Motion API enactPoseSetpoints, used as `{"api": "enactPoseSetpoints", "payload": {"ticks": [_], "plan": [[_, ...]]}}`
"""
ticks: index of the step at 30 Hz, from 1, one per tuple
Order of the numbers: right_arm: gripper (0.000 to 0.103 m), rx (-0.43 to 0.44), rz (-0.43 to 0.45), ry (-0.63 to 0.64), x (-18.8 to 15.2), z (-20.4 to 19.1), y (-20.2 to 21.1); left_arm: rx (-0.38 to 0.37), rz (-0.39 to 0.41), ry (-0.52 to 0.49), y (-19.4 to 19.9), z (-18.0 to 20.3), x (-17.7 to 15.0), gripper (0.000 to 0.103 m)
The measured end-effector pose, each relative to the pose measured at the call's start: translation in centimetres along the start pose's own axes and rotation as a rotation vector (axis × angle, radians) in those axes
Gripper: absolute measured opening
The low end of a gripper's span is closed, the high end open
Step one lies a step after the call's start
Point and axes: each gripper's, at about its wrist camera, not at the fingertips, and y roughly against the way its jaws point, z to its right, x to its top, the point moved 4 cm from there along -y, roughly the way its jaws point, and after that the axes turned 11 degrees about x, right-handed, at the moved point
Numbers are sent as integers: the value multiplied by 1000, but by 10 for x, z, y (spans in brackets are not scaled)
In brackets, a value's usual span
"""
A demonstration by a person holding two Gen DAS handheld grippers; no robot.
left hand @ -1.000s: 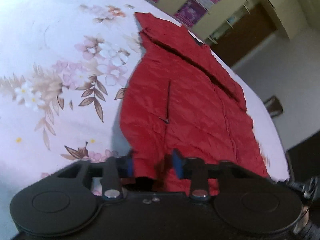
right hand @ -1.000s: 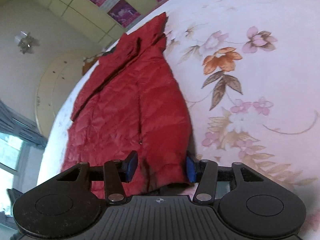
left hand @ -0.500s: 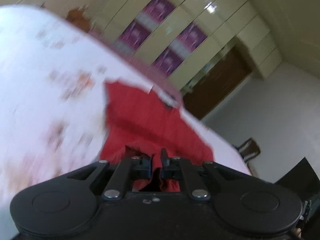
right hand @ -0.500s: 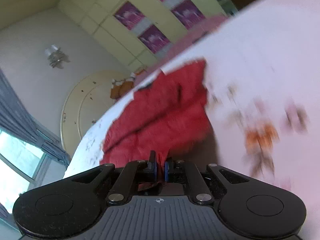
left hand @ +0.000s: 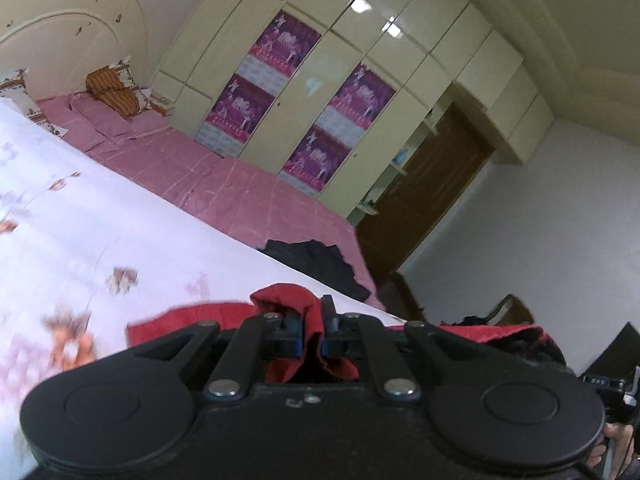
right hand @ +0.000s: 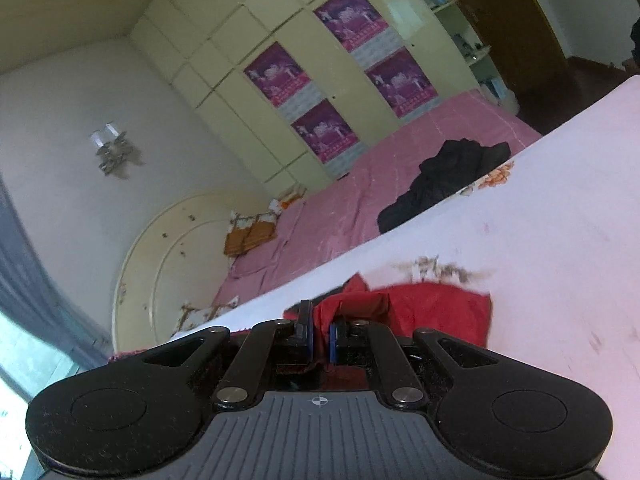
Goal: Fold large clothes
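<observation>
The red quilted jacket lies on the white floral sheet, and most of it is hidden below my grippers. My left gripper is shut on a bunched fold of its hem, lifted off the sheet. In the right wrist view, my right gripper is shut on another bunch of the red jacket, also raised above the floral sheet. Both grippers point across the bed toward the wardrobe.
Beyond the floral sheet, pink bedding carries a crumpled black garment, also seen as the black garment. A cream wardrobe with purple posters, a brown door and a rounded headboard stand behind. A hand shows at the lower right.
Both grippers closed on the jacket's near hem, then lifted it and swung forward over the jacket. The views tilted up from the sheet to the wardrobe.
</observation>
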Motion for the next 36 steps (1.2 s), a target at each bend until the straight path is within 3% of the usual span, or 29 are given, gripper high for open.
{"api": "enactPoseSetpoints", "payload": {"ticks": [6,10,11,12,13,14,15,17,19,20,25,26,28,29,31,36], "plan": [[6,-63,-47,-108,31,59,-79,75,-103,-49,-89,-17,10,7],[7,-90,-79,-124,30,92,-111,94,-148,-81,-127,-35,3,12],[28,-126,-85,-121,30,100,-118,97,-159,-67,-133,-39,5,18],[72,-163,-77,-111,29,106,-119,100,-176,-42,-139,-44,5,24],[83,-187,-37,-73,29,109,-118,99,-188,-16,-143,-50,3,29],[84,-202,-17,-40,28,110,-117,108,-182,-7,-145,-55,1,44],[84,-216,-32,-44,27,116,-119,133,-167,-13,-145,-59,0,60],[84,-228,-43,-57,21,128,-121,173,-132,-23,-145,-67,-3,77],[83,-248,-82,-37,14,135,-126,163,-141,-2,-147,-75,-5,80],[77,-256,-112,-21,10,138,-131,165,-160,-3,-150,-80,-6,80],[73,-319,-214,54,-8,142,-155,184,-306,-58,-175,-90,-15,66],[72,-329,-232,63,-11,143,-160,182,-334,-64,-179,-90,-19,55],[49,-359,-266,86,-17,149,-172,173,-352,-100,-184,-88,-22,35],[29,-385,-296,100,-19,152,-179,174,-354,-124,-187,-84,-26,24],[7,-405,-332,156,-22,150,-185,180,-329,-192,-186,-74,-24,13],[3,-375,-155,275,-3,130,-167,125,-144,-283,-163,-42,-2,6]]}}
